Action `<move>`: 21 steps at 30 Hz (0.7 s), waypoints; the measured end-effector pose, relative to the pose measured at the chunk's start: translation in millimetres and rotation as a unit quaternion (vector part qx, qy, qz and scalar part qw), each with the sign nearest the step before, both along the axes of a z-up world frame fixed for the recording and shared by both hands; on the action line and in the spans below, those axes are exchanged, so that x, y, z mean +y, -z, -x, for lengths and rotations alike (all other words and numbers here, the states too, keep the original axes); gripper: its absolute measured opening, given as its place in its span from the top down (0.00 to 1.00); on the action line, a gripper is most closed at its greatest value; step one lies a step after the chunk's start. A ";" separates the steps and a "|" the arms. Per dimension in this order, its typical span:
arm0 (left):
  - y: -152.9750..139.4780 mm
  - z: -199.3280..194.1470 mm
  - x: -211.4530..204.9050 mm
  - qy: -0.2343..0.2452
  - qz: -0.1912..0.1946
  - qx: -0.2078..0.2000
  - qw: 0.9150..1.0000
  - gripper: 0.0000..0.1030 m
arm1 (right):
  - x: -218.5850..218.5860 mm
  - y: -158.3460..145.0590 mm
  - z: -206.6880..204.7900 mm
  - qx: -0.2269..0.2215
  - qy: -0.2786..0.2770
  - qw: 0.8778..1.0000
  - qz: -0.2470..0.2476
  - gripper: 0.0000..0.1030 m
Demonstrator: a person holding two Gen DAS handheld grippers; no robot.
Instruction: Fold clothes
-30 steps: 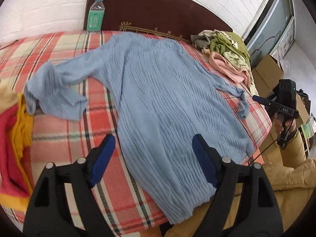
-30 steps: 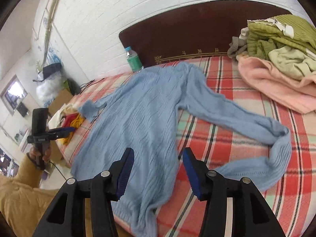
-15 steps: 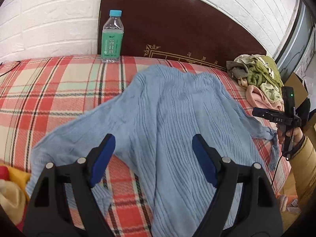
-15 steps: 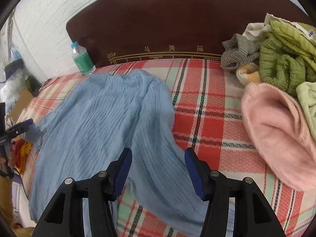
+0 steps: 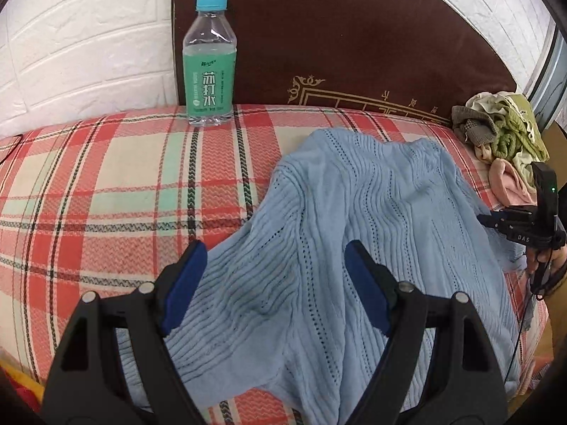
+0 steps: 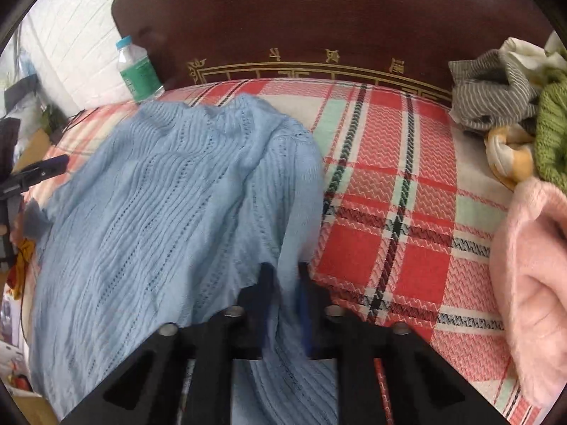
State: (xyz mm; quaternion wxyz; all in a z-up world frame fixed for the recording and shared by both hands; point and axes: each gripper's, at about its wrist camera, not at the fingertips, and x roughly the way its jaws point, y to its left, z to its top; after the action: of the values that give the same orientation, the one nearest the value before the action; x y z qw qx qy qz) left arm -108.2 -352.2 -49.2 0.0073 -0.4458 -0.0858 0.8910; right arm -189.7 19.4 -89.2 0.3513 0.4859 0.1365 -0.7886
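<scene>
A light blue knitted sweater (image 5: 372, 212) lies spread on the plaid bed cover (image 5: 106, 184), its neck end toward the headboard. My left gripper (image 5: 276, 251) hovers open just above the sweater's left shoulder, where the sleeve begins, with nothing pinched. My right gripper (image 6: 283, 272) is shut on a raised fold of the blue sweater (image 6: 170, 205) at its right shoulder edge; the cloth runs up between the fingers. In the left wrist view that right gripper (image 5: 490, 220) shows at the sweater's far right edge, held by a hand.
A green-labelled water bottle (image 5: 209, 63) stands against the dark headboard (image 5: 354, 35). A heap of grey, green and cream clothes (image 6: 496, 99) and a pink garment (image 6: 531, 248) lie at the right. Yellow and red cloth (image 6: 21, 258) lies at the bed's left edge.
Both grippers have moved up the bed toward the headboard. The right jaws have shut on the sweater's shoulder fold. The left jaws stay open.
</scene>
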 end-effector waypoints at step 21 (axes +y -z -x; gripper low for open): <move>0.8 31.1 6.2 0.027 0.002 -0.008 1.000 0.21 | 40.5 -14.4 40.3 0.057 0.113 0.991 -0.048 0.94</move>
State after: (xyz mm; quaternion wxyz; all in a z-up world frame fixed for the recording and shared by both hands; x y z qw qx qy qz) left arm -139.3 -346.0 -50.1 0.0300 -0.4548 -0.0724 0.8871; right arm -230.1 59.9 -74.8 0.2279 0.4689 0.1382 -0.8421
